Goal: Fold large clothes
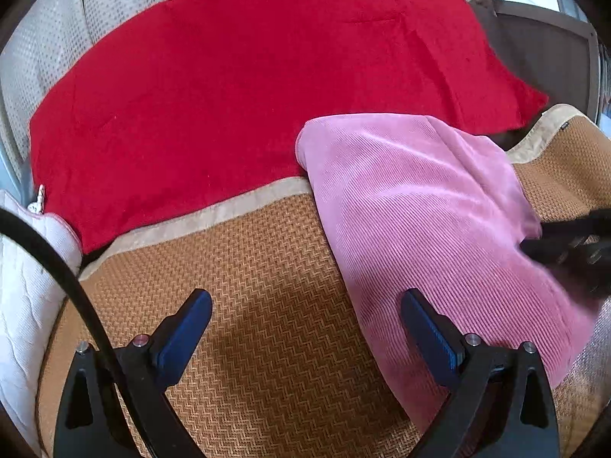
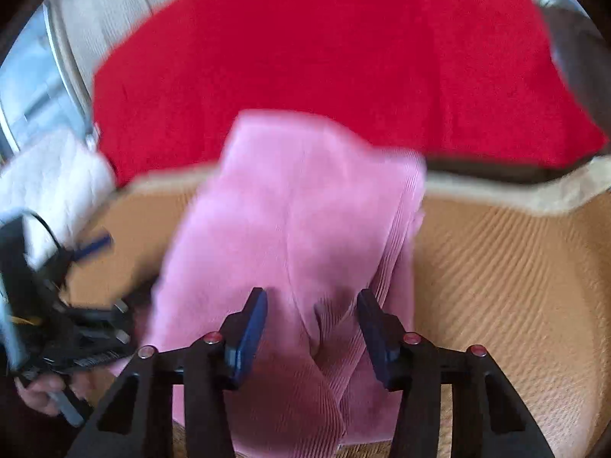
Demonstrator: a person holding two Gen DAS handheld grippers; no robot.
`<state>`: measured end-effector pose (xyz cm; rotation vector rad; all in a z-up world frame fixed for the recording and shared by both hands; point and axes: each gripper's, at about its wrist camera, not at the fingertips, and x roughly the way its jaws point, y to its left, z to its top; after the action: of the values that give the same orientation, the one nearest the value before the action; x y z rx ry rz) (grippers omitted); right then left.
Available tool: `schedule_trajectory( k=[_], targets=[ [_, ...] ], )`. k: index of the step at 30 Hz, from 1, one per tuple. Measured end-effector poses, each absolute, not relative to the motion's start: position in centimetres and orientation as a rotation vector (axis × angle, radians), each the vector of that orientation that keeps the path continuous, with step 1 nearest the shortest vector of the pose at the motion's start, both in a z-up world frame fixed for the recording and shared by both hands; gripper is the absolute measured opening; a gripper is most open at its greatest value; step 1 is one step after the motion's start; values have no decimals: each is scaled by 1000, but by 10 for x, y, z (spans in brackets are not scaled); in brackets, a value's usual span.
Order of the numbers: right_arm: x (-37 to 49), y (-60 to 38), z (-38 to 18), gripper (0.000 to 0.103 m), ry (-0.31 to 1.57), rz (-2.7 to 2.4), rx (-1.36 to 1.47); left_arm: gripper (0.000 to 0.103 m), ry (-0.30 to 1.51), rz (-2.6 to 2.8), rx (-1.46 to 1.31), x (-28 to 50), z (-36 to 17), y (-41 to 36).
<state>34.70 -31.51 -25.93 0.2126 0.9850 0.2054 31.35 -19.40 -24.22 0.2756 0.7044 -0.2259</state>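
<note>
Nearest the left wrist camera, the left gripper point(image 1: 305, 305) stands with its blue pads point(image 1: 187, 324) spread wide and nothing between them. Below it lies the woven tan mat point(image 1: 248, 286). Its right pad overlaps the edge of the pink ribbed garment point(image 1: 420, 210), though contact cannot be told. In the right wrist view, the right gripper point(image 2: 311, 305) points down over the same pink ribbed garment point(image 2: 298, 210); a raised fold of the cloth stands in the gap between its pads, which are partly apart and do not visibly press on it. To the left of the right gripper, blurred, the left gripper point(image 2: 91, 244) appears with a hand point(image 2: 42, 393) on its handle. The garment runs away from both grippers along the mat, its far end overlapping the mat's pale border point(image 1: 236, 210). Beyond the border lies a red blanket point(image 1: 248, 95). Left of the left gripper sits a white quilted cushion point(image 1: 26, 305). Farthest off is a pale textured backrest point(image 1: 46, 49).
</note>
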Motion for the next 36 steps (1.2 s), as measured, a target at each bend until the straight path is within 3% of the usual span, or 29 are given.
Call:
schedule_trajectory(
  k=[8, 10, 18, 36],
  targets=[
    [368, -339, -230, 50, 889, 149, 340, 99, 704, -237, 252, 316, -242, -189],
    [381, -340, -227, 39, 878, 119, 329, 99, 702, -240, 253, 316, -241, -188],
    [440, -331, -277, 37, 1046, 99, 360, 99, 696, -258, 247, 321, -241, -187],
    [340, -336, -216, 39, 948, 202, 383, 99, 682, -235, 249, 316, -238, -189]
  ],
)
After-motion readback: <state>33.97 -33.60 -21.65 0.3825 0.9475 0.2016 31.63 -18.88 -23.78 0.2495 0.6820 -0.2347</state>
